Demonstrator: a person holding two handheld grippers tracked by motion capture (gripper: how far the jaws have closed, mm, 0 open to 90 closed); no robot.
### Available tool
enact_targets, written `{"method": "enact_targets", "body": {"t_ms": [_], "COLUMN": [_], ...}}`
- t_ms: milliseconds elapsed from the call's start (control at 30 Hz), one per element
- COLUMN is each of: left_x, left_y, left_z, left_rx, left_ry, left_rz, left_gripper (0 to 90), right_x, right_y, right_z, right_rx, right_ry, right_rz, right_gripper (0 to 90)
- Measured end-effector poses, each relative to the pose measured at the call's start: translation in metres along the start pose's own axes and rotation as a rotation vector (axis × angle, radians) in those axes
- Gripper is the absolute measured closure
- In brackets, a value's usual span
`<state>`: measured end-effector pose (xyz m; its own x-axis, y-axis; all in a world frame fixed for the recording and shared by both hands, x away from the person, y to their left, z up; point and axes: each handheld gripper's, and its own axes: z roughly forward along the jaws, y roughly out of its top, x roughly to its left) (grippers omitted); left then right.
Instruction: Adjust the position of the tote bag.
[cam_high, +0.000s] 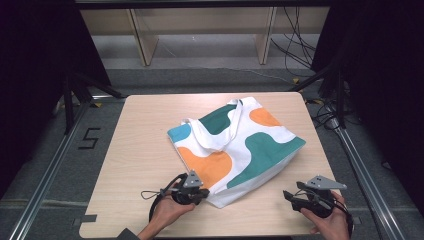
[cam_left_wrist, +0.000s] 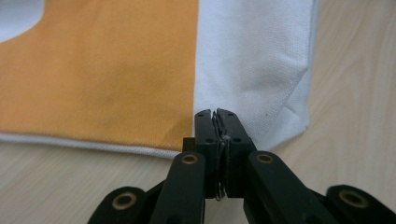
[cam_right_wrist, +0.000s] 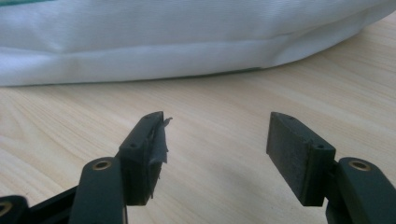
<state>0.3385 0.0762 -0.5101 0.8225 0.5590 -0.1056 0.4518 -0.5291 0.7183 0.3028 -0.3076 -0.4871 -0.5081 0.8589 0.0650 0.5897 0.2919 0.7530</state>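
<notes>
A white tote bag (cam_high: 235, 145) with orange and teal patches lies flat on the light wooden table (cam_high: 140, 145), its handles folded across its top. My left gripper (cam_high: 205, 193) sits at the bag's near left corner. In the left gripper view its jaws are shut (cam_left_wrist: 215, 114), tips right at the bag's (cam_left_wrist: 116, 70) hem where orange meets white; no fabric shows between the pads. My right gripper (cam_high: 290, 196) rests near the table's front right, pointing left at the bag. Its jaws stand open (cam_right_wrist: 217, 123) with nothing between them, the bag's white edge (cam_right_wrist: 163, 42) a short way ahead.
Bare tabletop lies left of the bag and along the front edge. Beyond the table stand wooden shelf legs (cam_high: 145, 45) and floor cables (cam_high: 295, 50). Metal rails (cam_high: 360, 165) run along both sides of the table.
</notes>
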Motion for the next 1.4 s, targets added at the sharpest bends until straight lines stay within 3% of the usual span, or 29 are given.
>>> {"method": "enact_targets", "body": {"t_ms": [33,133,433,467,500,533,733,767,833,867,900,933,967,1000,1067,1100,1133,1167,1233,1267,1300,1333,1400], "left_x": [-0.003,-0.014,-0.037,-0.041,-0.042,-0.048,-0.068,-0.072,-0.077,-0.08,-0.081,-0.08,-0.078,-0.076,-0.069,-0.065,-0.059,-0.052,-0.034,-0.028,-0.017,-0.004,0.016], "left_y": [0.001,0.009,0.029,0.032,0.035,0.038,0.058,0.061,0.066,0.066,0.066,0.066,0.066,0.066,0.067,0.067,0.067,0.066,0.06,0.057,0.052,0.044,0.03], "left_z": [0.004,0.014,0.039,0.043,0.045,0.051,0.076,0.08,0.087,0.09,0.09,0.089,0.086,0.084,0.068,0.059,0.051,0.042,0.024,0.018,0.009,0.0,-0.014], "left_rx": [0.001,0.006,0.0,0.0,0.008,0.002,-0.016,-0.011,-0.021,-0.038,-0.044,-0.048,-0.048,-0.055,-0.101,-0.117,-0.132,-0.136,-0.15,-0.151,-0.134,-0.127,-0.11], "left_ry": [-0.011,-0.013,-0.063,-0.065,-0.074,-0.084,-0.125,-0.123,-0.13,-0.141,-0.143,-0.15,-0.15,-0.161,-0.151,-0.145,-0.135,-0.116,-0.063,-0.034,0.007,0.055,0.147], "left_rz": [-0.001,0.034,0.054,0.063,0.086,0.069,0.083,0.106,0.111,0.111,0.107,0.106,0.107,0.11,0.099,0.093,0.094,0.084,0.079,0.052,0.058,0.033,0.025], "left_gripper": [88.9,89.1,89.2,89.1,89.2,89.1,89.1,89.1,88.9,88.5,86.3,82.3,76.0,69.8,58.7,54.2,50.2,46.8,43.4,41.5,39.0,37.5,36.4], "right_x": [0.003,0.002,0.0,-0.001,0.0,0.0,-0.007,-0.008,-0.011,-0.008,-0.009,-0.008,-0.01,-0.008,-0.002,-0.003,0.002,0.001,0.007,0.01,0.013,0.015,0.022], "right_y": [0.0,0.0,0.001,0.001,0.001,0.001,0.004,0.005,0.007,0.007,0.007,0.008,0.01,0.011,0.014,0.017,0.02,0.022,0.026,0.028,0.03,0.032,0.034], "right_z": [0.0,0.001,0.001,0.001,0.0,0.0,-0.004,-0.006,-0.006,-0.007,-0.006,-0.006,-0.004,-0.002,-0.001,0.002,0.004,0.007,0.011,0.013,0.012,0.013,0.014], "right_rx": [0.005,-0.003,-0.001,-0.009,-0.003,0.0,-0.042,-0.045,-0.071,-0.073,-0.102,-0.1,-0.111,-0.108,-0.096,-0.112,-0.089,-0.078,-0.071,-0.063,-0.049,-0.061,-0.066], "right_ry": [-0.001,0.001,-0.009,-0.018,-0.018,-0.019,-0.032,-0.035,-0.019,-0.008,-0.01,-0.006,-0.015,-0.027,-0.013,0.0,0.009,0.016,0.016,-0.003,-0.01,-0.022,-0.021], "right_rz": [0.021,-0.009,-0.022,-0.043,-0.022,-0.02,0.018,0.038,0.083,0.135,0.141,0.154,0.116,0.113,0.153,0.103,0.131,0.102,0.091,0.081,0.083,0.082,0.083], "right_gripper": [38.4,38.5,39.5,39.6,39.7,39.7,39.5,39.5,38.4,37.1,36.6,35.7,34.7,34.3,32.5,30.9,28.8,26.5,25.6,24.1,22.3,22.0,22.3]}}
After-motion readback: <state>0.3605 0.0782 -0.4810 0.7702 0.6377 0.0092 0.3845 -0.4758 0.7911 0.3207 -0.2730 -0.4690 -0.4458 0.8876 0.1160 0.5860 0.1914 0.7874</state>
